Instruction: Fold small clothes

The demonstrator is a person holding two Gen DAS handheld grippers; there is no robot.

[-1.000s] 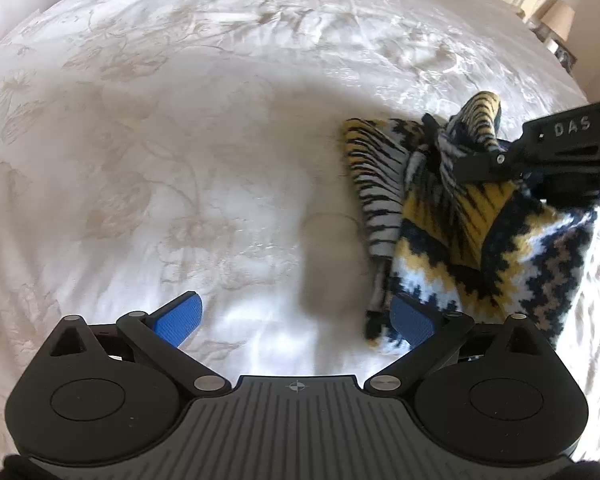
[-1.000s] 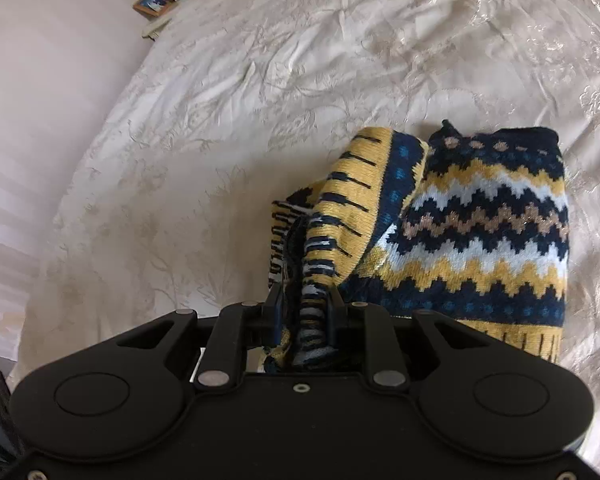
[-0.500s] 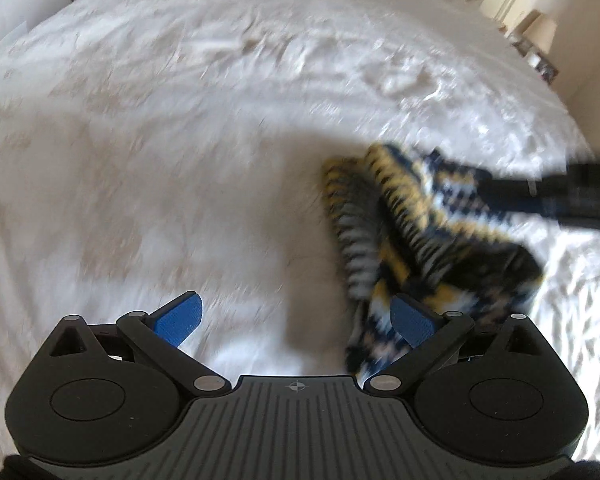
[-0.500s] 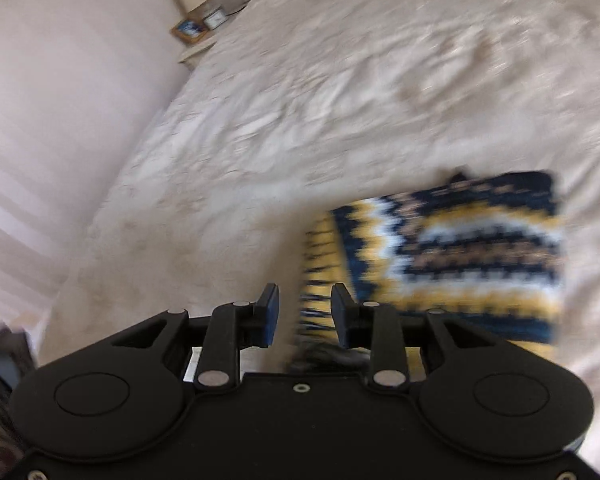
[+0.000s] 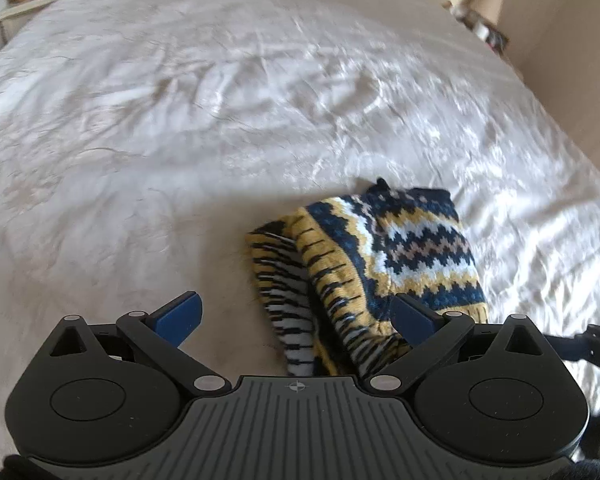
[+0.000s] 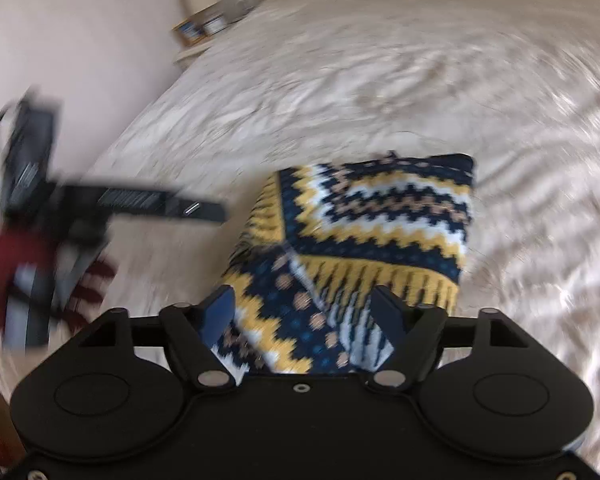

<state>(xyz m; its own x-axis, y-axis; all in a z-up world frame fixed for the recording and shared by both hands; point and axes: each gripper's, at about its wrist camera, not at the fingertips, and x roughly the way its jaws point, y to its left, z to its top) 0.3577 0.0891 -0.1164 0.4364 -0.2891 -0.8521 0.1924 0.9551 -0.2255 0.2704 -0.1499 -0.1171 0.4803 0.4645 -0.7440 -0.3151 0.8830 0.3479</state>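
Observation:
A small knitted sweater [image 5: 412, 248] in navy, yellow and white zigzag lies folded on the cream bedspread [image 5: 220, 120]. Its striped cuff end points toward the cameras. My left gripper [image 5: 296, 308] is open with its blue pads wide apart, hovering over the striped end and holding nothing. In the right wrist view the sweater [image 6: 380, 216] lies below my right gripper [image 6: 303, 300]. Its jaws are opening and the pads stand clear of the knit. The left gripper [image 6: 112, 200] shows blurred at the left of that view, held by a red-sleeved arm [image 6: 0, 264].
A bedside table [image 6: 198, 20] with a lamp and small frames stands by the wall beyond the bed's far left corner. Another lamp [image 5: 488, 4] stands at the far right. The bed's edge runs along the left of the right wrist view.
The right gripper has let go of the striped sleeve and spread its jaws. Both grippers have pulled back and up from the sweater, which now lies flat and folded.

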